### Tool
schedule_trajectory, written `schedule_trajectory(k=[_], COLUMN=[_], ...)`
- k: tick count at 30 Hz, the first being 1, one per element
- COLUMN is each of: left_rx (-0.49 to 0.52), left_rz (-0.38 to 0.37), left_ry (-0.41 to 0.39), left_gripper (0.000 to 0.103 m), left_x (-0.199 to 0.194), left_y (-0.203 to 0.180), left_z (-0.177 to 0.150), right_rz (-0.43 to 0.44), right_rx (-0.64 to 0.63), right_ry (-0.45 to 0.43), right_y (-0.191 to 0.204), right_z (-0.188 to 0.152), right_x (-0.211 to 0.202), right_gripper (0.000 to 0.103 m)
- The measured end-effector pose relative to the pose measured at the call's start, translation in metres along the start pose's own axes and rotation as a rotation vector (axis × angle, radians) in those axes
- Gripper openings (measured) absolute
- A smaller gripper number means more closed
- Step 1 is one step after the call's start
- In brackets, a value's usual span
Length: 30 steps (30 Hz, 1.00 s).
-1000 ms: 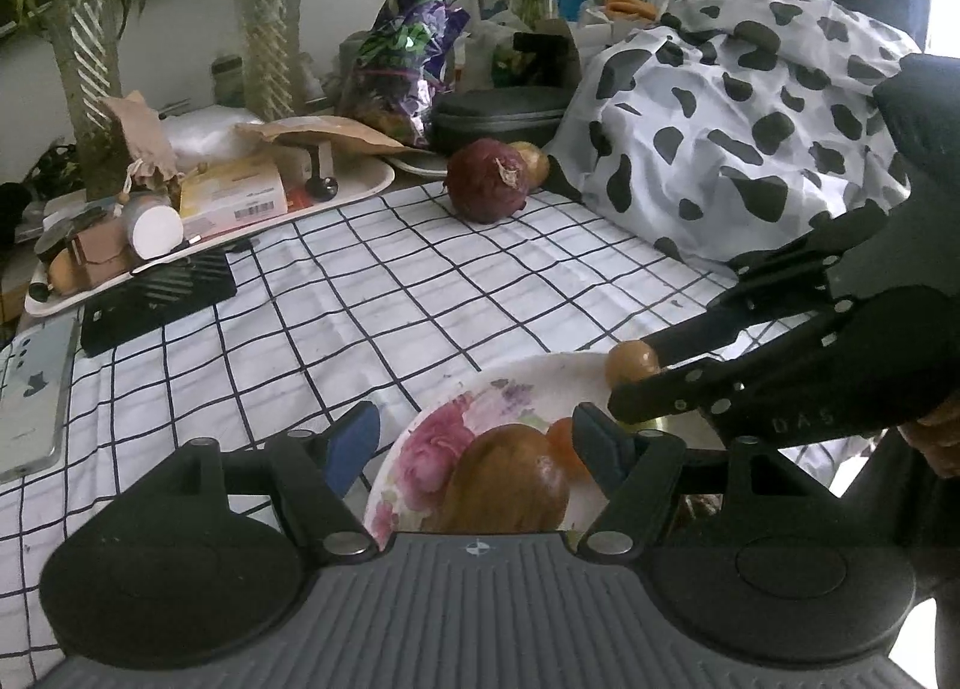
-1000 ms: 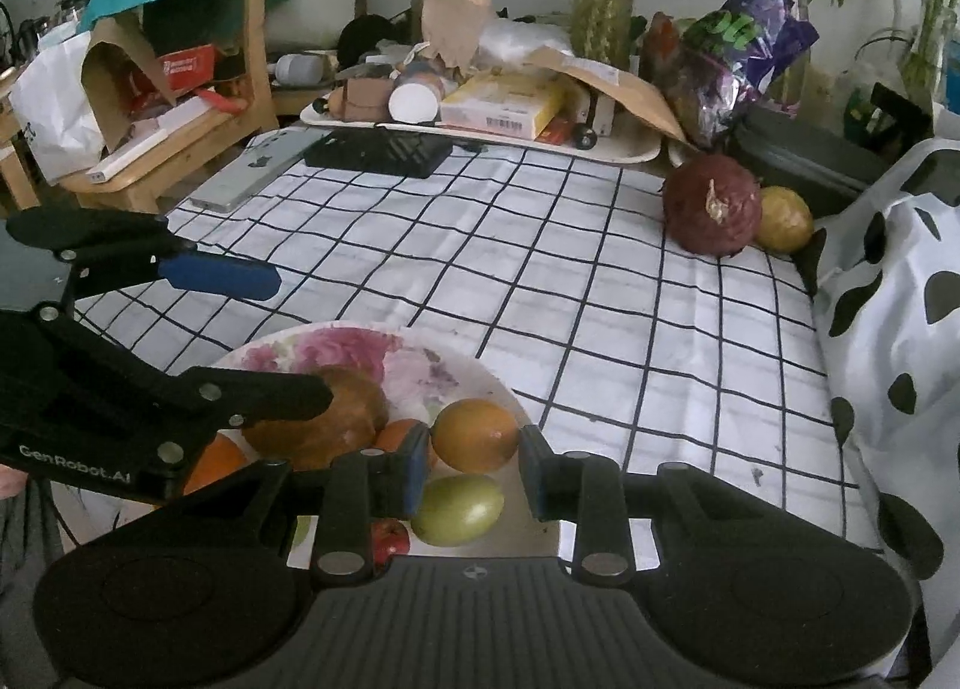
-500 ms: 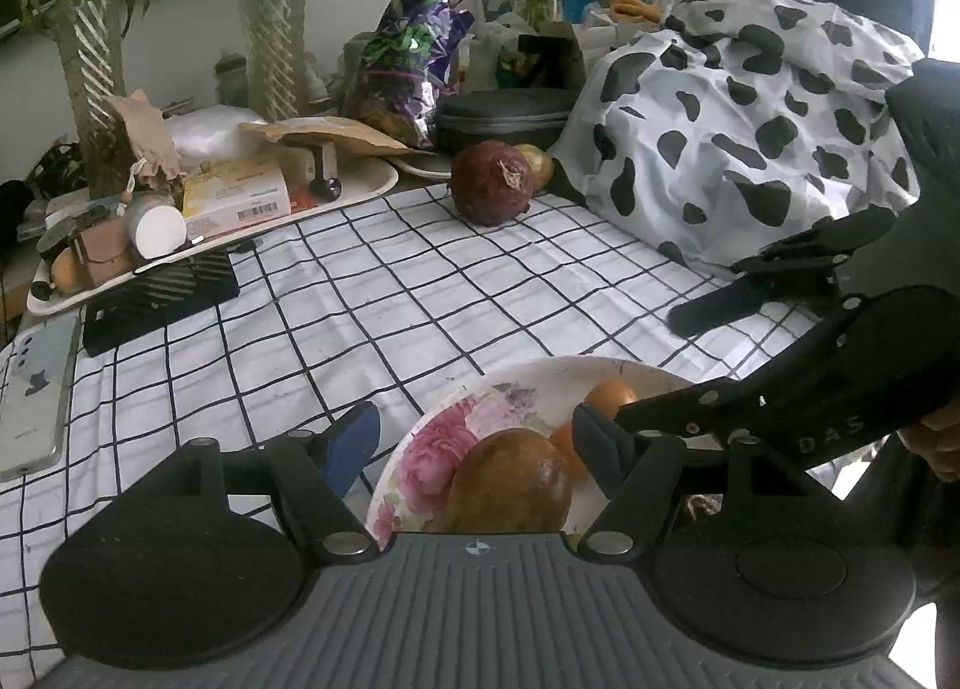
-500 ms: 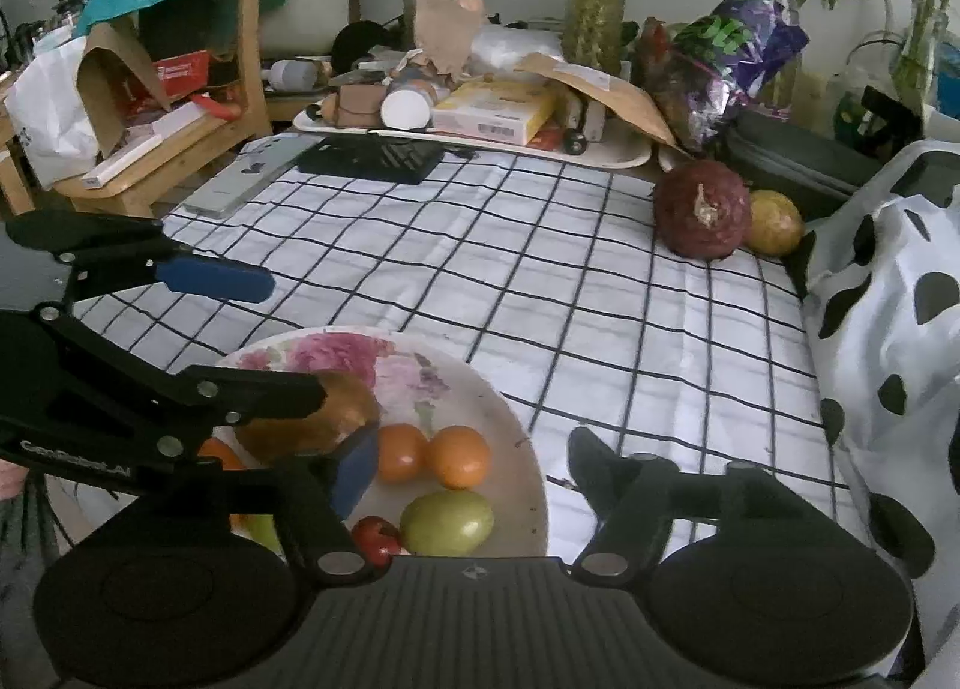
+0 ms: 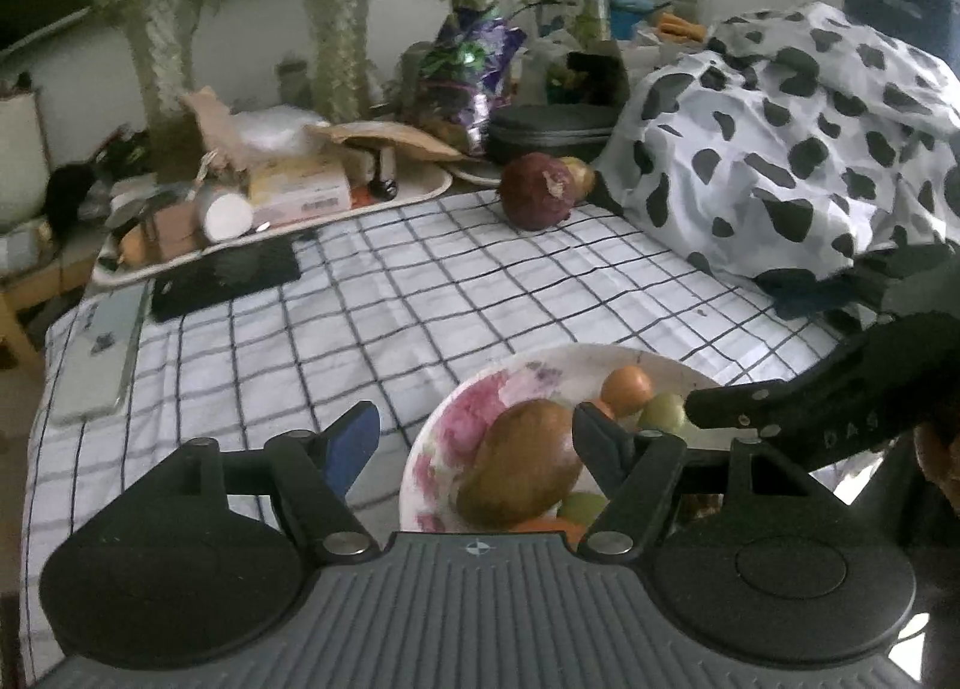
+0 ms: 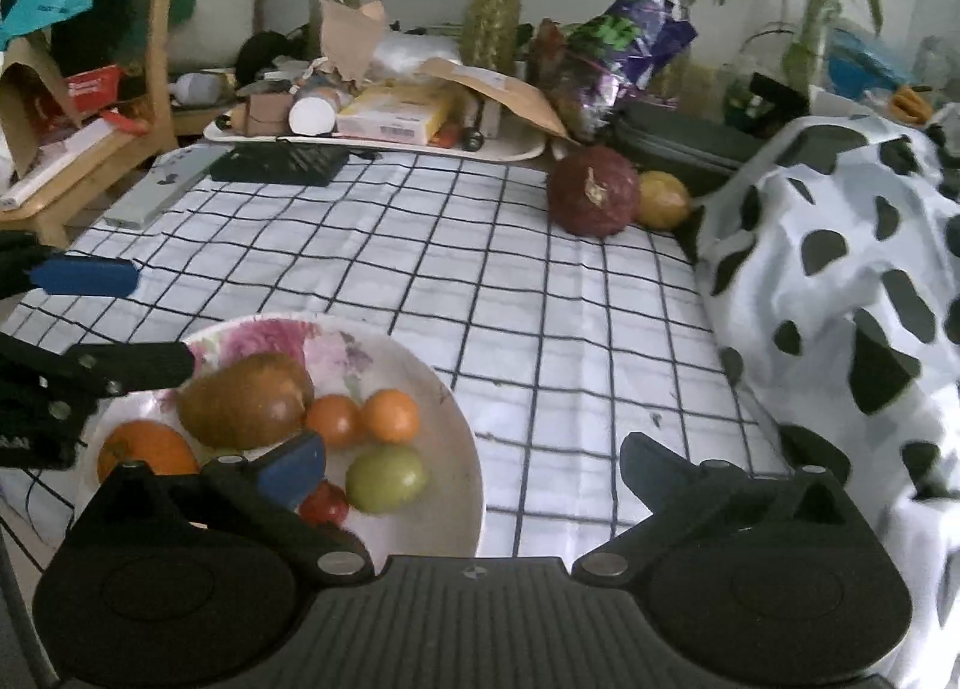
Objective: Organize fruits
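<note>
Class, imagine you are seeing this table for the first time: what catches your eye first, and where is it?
The floral plate of mixed fruit sits at the near edge of the checked tablecloth. Far across it, a dark red fruit lies beside a smaller yellow fruit. A cow-print cloth fills the right side.

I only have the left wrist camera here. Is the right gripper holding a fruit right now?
Observer: No. The right gripper is open, with nothing between its fingers. One finger is over the plate.
Operator: Is anything on the plate hidden behind my own gripper?
Observer: Yes, a small red fruit lies near the plate's near edge, right beside the green fruit.
</note>
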<state>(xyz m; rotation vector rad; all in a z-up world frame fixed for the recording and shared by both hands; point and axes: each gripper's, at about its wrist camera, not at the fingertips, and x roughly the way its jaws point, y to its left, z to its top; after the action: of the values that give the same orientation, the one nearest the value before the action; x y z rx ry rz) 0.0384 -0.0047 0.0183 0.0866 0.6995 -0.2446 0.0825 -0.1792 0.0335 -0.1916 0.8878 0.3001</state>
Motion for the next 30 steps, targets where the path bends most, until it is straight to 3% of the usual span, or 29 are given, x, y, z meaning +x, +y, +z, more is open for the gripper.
schedule_trajectory(k=[16,18,23,27,30], left_rx=[-0.083,-0.091,-0.112,-0.125,-0.116], left_rz=[0.106,0.106,0.123,0.127,0.122], left_ry=[0.068,0.100,0.150,0.160,0.174], left_gripper=[0.071,0.082,0.094,0.103,0.103], left_x=[-0.044,-0.045,-0.046,-0.047,-0.045], left_y=[-0.014,-0.016,-0.016,-0.015,-0.016], left_z=[-0.024,-0.028,-0.036,-0.039,-0.042], right_rz=[-0.110,-0.121,-0.142,-0.157,-0.161], right_rx=[0.105,0.100,0.102,0.105,0.106], right_ry=[0.059,0.068,0.092,0.107,0.117], right_y=[0.020,0.023,0.029,0.032,0.034], right_z=[-0.035,-0.039,-0.047,-0.052,-0.054], right_x=[-0.040,-0.043,-0.050,-0.054,-0.055], right_gripper=[0.103,0.103,0.103,0.103,0.103])
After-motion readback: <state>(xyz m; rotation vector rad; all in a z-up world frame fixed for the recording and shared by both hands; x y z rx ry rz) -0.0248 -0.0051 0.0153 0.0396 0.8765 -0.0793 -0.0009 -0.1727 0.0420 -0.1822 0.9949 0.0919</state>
